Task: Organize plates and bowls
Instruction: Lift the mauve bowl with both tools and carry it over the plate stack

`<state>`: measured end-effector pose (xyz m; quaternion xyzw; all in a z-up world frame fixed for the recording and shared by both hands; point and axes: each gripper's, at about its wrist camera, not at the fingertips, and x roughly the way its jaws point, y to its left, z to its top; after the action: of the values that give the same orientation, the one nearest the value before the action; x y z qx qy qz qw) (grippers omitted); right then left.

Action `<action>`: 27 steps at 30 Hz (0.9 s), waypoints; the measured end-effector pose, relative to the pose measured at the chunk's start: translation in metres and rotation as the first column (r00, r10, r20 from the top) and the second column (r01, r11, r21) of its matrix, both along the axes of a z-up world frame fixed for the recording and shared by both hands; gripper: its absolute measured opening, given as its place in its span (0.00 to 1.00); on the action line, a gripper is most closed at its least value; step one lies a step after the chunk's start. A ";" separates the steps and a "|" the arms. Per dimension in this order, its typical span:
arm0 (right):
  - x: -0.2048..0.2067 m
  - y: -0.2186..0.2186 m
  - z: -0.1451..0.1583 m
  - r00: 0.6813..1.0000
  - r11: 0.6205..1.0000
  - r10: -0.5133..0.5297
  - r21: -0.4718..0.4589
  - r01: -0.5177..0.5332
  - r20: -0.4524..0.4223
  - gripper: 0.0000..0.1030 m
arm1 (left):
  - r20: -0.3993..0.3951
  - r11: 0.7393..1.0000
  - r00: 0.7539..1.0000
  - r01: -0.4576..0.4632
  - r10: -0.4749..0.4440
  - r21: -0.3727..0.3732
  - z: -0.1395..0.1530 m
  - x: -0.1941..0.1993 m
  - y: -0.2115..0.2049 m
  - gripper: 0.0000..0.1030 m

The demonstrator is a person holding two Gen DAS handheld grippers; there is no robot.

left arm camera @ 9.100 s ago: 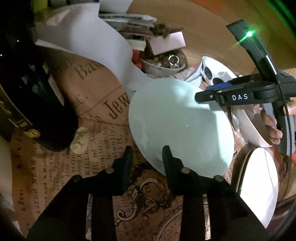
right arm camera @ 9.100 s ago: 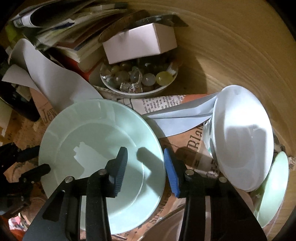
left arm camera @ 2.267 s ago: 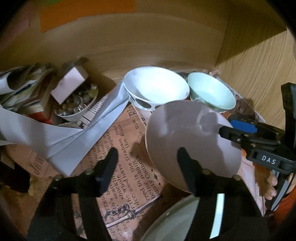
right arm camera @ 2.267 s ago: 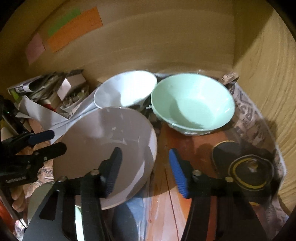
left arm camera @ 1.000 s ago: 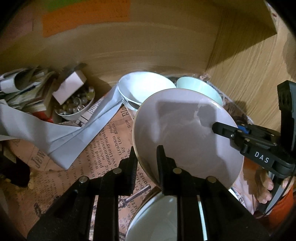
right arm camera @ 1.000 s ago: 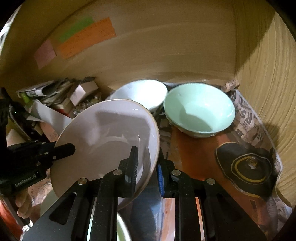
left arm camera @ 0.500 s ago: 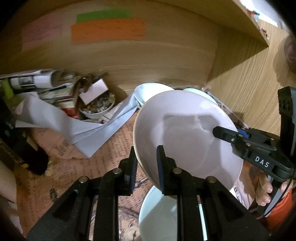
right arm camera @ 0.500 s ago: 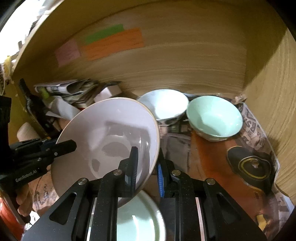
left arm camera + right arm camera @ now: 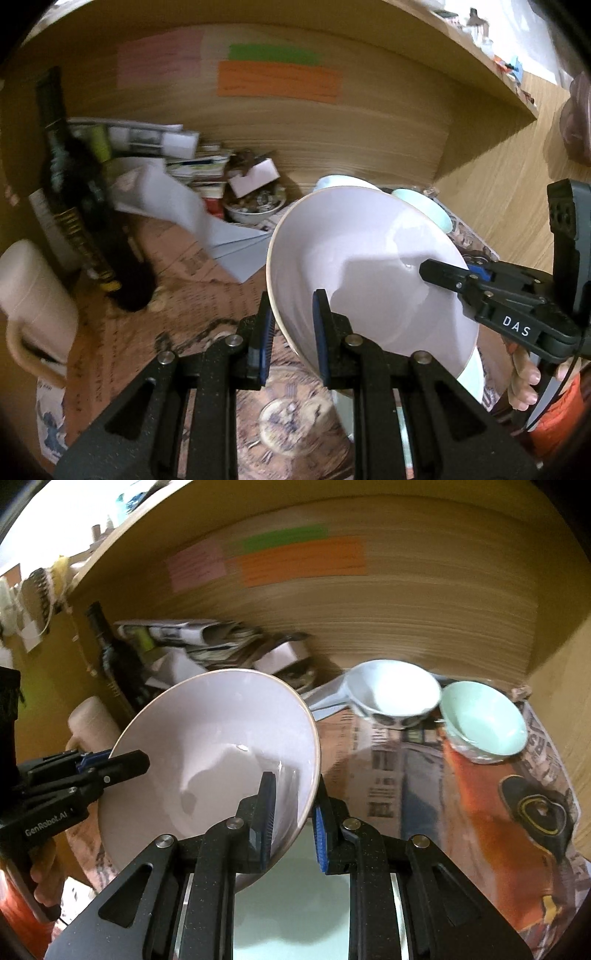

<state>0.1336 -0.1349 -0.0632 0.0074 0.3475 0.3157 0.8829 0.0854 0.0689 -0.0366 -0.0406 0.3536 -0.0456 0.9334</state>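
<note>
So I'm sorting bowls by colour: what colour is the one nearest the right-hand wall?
Pale mint green bowl, clearest in the right wrist view.

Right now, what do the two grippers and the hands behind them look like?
Both grippers are matte black with metal screws and ribbed blue pads inside the fingers. The left gripper reads "GenRobot.AI" in white on its side in the right wrist view; the right gripper reads "DAS". A thin black cable hangs below the right one. Bare fingers of the right hand show, with something orange behind them.
</note>
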 end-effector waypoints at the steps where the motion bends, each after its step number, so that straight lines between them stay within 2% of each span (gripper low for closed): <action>1: -0.001 0.003 0.000 1.000 1.000 0.008 0.000 -0.008 0.000 0.16 | 0.002 1.000 1.000 -0.009 0.009 -0.001 0.000 -0.004 0.005 0.19; 11: -0.025 0.044 -0.006 0.994 0.994 0.107 -0.028 -0.107 -0.009 0.16 | 0.000 0.996 0.996 -0.089 0.089 -0.015 -0.010 -0.046 0.037 0.19; 27: -0.044 0.096 -0.037 0.972 0.969 0.216 -0.100 -0.225 -0.088 0.16 | -0.080 0.981 0.980 -0.186 0.181 -0.051 -0.045 -0.081 0.081 0.19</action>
<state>0.0894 -0.0392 -0.0998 -0.0676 0.3963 0.3919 0.8275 0.0042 0.1503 -0.0815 -0.1020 0.3818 0.0320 0.9180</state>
